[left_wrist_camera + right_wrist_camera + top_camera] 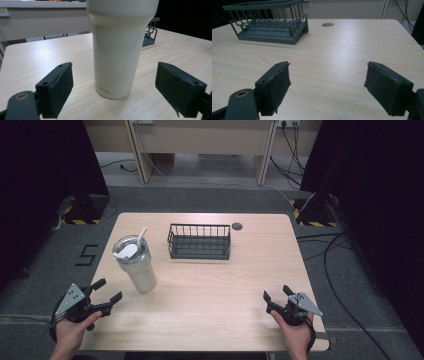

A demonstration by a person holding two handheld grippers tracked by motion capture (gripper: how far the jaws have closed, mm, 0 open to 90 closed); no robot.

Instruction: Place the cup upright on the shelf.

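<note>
While the left gripper [106, 296] sits at the near-left edge of the table [210, 315] with its jaws spread wide, the cream tumbler [136, 265] stands upright just ahead of them, apart from both pads. In the left gripper view the tumbler [117, 50] lines up between the two fingers [56, 87], a little closer to the left one, which suggests the hand has been aimed to straddle the cup body low down, where the walls are narrowest and a side grip would be steadiest. Its lid carries a white straw or flap, though the high view is too coarse to say which.

The right gripper [277, 299] rests near the right edge, jaws likewise apart and holding nothing; beyond its fingers [274, 85] lies bare wood, and farther off to their left the dark wire basket [269, 22] sits empty. That basket [199, 241] stands beyond the tumbler, probably as its destination.
</note>
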